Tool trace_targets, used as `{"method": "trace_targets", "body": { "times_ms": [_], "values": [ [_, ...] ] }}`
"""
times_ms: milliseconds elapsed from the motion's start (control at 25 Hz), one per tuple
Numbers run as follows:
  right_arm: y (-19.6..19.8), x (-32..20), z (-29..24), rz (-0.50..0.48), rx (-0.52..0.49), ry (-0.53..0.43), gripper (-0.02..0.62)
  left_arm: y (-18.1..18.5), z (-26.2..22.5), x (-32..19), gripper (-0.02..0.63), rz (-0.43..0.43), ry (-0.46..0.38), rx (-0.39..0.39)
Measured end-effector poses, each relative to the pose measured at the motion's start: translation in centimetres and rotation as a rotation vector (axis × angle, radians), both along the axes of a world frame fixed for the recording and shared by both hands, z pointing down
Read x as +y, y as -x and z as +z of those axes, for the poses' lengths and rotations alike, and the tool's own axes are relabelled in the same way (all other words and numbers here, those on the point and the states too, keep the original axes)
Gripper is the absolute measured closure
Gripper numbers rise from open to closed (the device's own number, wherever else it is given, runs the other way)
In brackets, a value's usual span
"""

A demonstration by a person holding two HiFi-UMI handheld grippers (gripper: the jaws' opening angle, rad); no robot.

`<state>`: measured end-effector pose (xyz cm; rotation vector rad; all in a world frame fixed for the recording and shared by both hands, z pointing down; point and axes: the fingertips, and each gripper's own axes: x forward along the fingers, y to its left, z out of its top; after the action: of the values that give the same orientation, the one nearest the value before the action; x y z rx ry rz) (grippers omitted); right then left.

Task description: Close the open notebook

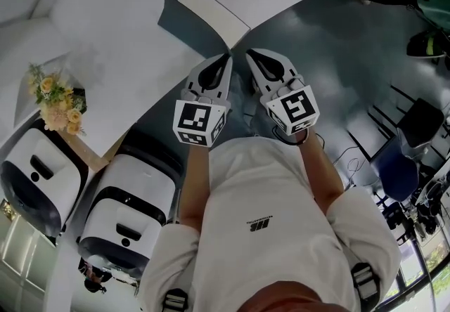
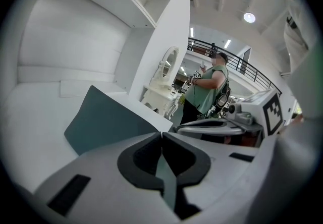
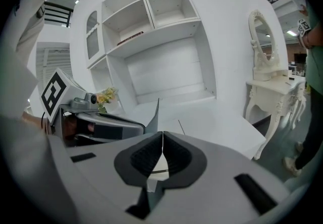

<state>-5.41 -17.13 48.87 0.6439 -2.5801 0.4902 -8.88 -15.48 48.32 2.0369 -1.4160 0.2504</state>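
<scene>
Toward the near right edge of the white table: open notebook. Teal cover raised at a tilt on the left, white page lying flat to the right of it. From the left gripper view, teal cover broad and slanted, outer face showing. From the right gripper view, same cover nearly edge-on, a thin upright sliver, with the white page flat just beside it.

Just near of the notebook's nearest corner: left gripper and right gripper, side by side, tips pointing far. Impossible to tell whether either tip touches the cover.

Left gripper clenched, dark pads pressed together at the tips, nothing grasped. Right gripper likewise clenched on nothing, pads meeting at the tips. Square-marker cubes at the near ends of both, above a white T-shirt.

Farther left on the table, by its near edge: yellow and cream flowers. Below that edge, near left: two rounded white-and-black units, kind unclear. To the right of the table: dark grey floor.

Beyond the table, in the right gripper view: white shelving unit and, farther right, a white vanity with an oval mirror. Far off in the left gripper view: a standing person in a green top.
</scene>
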Motion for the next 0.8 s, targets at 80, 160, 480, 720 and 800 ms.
{"method": "trace_targets", "body": {
  "times_ms": [80,160,480,720,800],
  "values": [
    [-0.2,-0.3,0.2,0.012,0.002,0.005,0.599,-0.2,0.4,-0.4,0.606,0.012,0.007,0.003],
    [-0.3,-0.6,0.4,0.023,0.005,0.009,0.598,-0.5,0.7,-0.8,0.606,0.024,0.015,0.007],
    [-0.6,-1.7,1.3,0.076,0.015,0.023,0.598,-1.1,2.2,-2.0,0.606,0.078,0.03,0.013],
    [-1.5,-2.3,1.9,0.121,0.02,0.038,0.599,-1.6,3.1,-2.7,0.606,0.111,0.043,0.01],
    [-1.8,-2.3,2.2,0.13,0.023,0.044,0.598,-1.8,3.4,-2.9,0.606,0.12,0.049,0.008]
  ]
}}
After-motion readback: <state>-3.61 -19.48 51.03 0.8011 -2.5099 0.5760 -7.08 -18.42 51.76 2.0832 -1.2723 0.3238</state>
